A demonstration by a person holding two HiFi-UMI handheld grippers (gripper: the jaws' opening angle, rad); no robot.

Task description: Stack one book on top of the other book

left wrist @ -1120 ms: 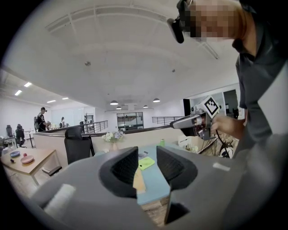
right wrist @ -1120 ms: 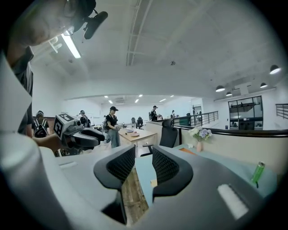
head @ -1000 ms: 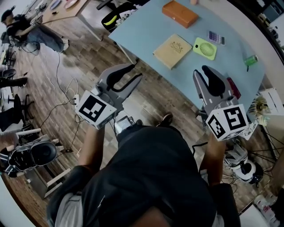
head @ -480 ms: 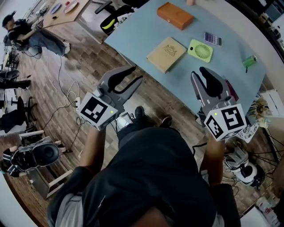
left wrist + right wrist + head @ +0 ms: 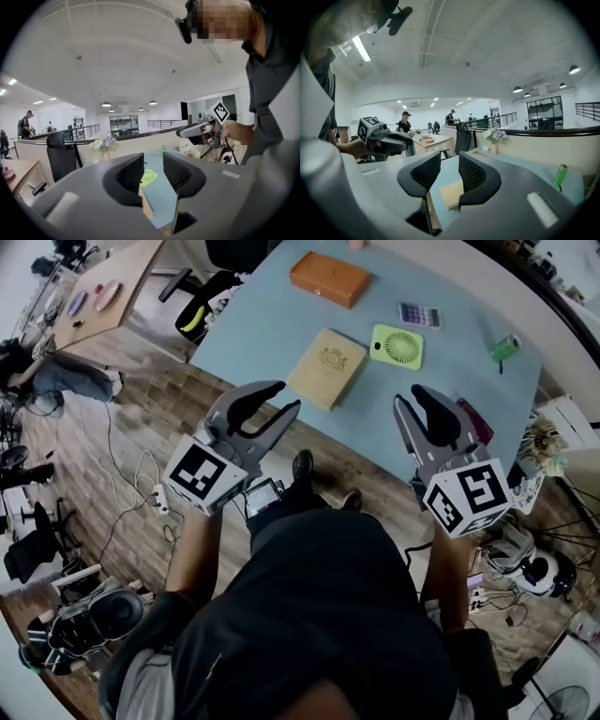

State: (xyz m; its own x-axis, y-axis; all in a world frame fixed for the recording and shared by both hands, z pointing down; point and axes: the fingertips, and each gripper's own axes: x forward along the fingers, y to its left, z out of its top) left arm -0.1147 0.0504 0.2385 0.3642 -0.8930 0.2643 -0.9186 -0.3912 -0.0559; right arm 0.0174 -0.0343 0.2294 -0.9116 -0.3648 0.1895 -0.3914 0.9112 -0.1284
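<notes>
The left gripper (image 5: pixel 286 397) is open a little and holds nothing. The tan book (image 5: pixel 325 367) lies near it at one o'clock, its long side running one to seven. The orange book (image 5: pixel 329 277) sits farther off at twelve. The right gripper (image 5: pixel 410 397) is open a little too, and empty.
</notes>
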